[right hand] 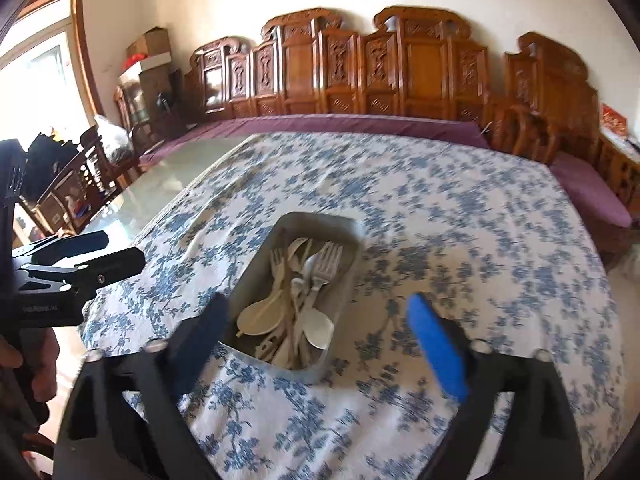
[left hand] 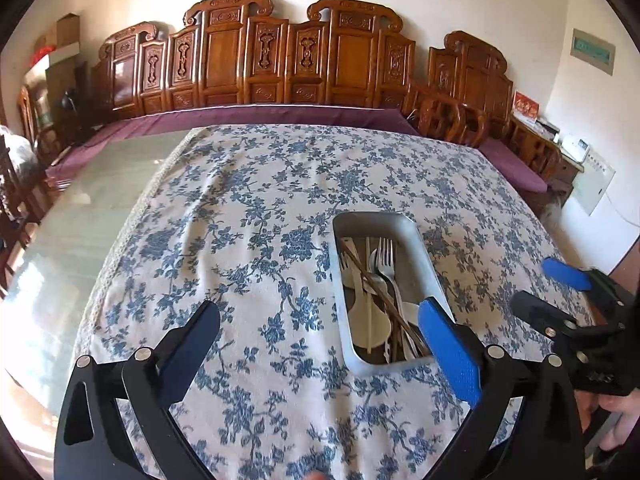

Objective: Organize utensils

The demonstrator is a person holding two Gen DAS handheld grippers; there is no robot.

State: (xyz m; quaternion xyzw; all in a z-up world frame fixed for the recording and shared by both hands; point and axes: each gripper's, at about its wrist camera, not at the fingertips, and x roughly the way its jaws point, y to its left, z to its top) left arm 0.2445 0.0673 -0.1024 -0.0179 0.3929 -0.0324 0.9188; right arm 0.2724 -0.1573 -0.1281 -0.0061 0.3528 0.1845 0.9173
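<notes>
A grey metal tray (left hand: 374, 218) lies on the blue-flowered tablecloth (left hand: 260, 200). It holds a heap of utensils: metal forks (left hand: 386, 256), cream plastic spoons (left hand: 366, 320) and dark chopsticks (left hand: 372, 280). My left gripper (left hand: 320, 312) hangs open above the cloth, its blue pad in front of the tray's near right corner. Nothing is between its fingers. My right gripper (left hand: 536, 284) is to the right of the tray, also open. In the right wrist view the tray (right hand: 320, 218) with its forks (right hand: 326, 264) sits just beyond my open, empty right gripper (right hand: 318, 304). The left gripper (right hand: 122, 248) shows at the left edge.
The cloth covers only part of a glass-topped table (left hand: 100, 200), bare at the left. A carved wooden bench with a purple cushion (left hand: 280, 114) runs behind the table. A person's hand (left hand: 616, 416) holds the right gripper's handle. Chairs and boxes stand at far left.
</notes>
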